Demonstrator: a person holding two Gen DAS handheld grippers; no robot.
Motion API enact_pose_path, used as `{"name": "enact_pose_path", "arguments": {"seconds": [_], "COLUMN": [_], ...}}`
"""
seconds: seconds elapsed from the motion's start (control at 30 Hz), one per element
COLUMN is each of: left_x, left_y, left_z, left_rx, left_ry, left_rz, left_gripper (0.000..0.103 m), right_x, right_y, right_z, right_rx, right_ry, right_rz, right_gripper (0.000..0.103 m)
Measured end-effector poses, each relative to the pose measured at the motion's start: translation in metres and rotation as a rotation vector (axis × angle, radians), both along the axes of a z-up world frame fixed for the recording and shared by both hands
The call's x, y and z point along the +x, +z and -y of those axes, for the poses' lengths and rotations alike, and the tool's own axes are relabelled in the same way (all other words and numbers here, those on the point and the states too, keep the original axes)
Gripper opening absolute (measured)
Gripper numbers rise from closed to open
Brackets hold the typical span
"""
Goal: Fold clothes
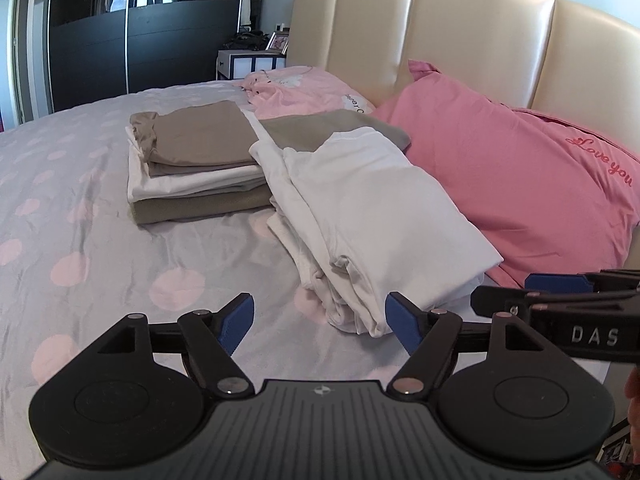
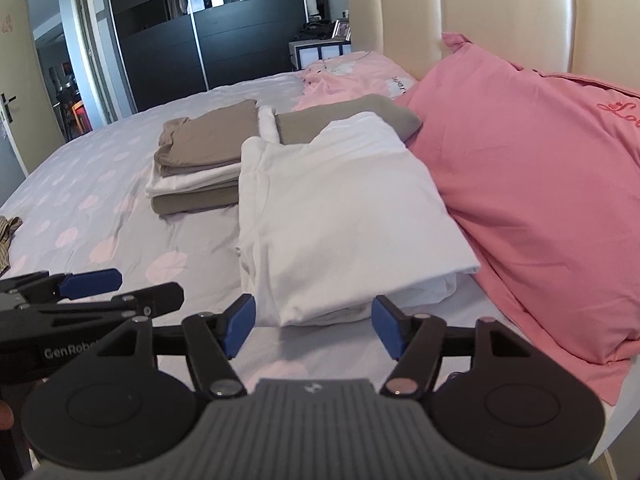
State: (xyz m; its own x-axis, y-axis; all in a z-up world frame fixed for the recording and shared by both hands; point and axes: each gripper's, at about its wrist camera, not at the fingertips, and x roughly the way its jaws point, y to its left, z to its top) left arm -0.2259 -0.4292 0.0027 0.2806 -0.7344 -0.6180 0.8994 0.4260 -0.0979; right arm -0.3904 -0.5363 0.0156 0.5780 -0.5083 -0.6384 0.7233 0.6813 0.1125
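A folded white garment (image 1: pixel 372 216) (image 2: pixel 340 208) lies on the bed, on top of an olive garment (image 1: pixel 332 128) (image 2: pixel 348 118). My left gripper (image 1: pixel 320 320) is open, and the garment's near corner lies just ahead of its right blue pad without being pinched. My right gripper (image 2: pixel 314 326) is open too, with the garment's near edge just beyond its pads, untouched. Each gripper shows in the other's view: the right gripper (image 1: pixel 532 292) at the right, the left gripper (image 2: pixel 120 290) at the left. A stack of folded brown and white clothes (image 1: pixel 192 160) (image 2: pixel 200 168) sits to the left.
A pink pillow (image 1: pixel 500 184) (image 2: pixel 540 180) leans on the cream headboard (image 1: pixel 440 32) right of the garment. A pale pink printed cloth (image 1: pixel 296 88) lies farther back. The dotted grey bedsheet (image 1: pixel 80 200) spreads left. A striped cloth (image 2: pixel 6 236) lies at the bed's left edge. A dark wardrobe (image 1: pixel 120 40) stands behind.
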Motion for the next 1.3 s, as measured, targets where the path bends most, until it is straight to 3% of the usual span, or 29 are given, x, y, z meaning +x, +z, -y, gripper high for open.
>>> {"name": "enact_pose_path", "arguments": {"seconds": [1.3], "left_x": [0.002], "left_y": [-0.002], "left_z": [0.005], "left_rx": [0.052], "left_ry": [0.009], "left_rz": [0.008], "left_gripper": [0.075], "right_x": [0.012], "right_y": [-0.007], "right_z": [-0.004], "right_rx": [0.019], "right_ry": [0.038], "right_rz": [-0.043], "right_gripper": [0.07]}}
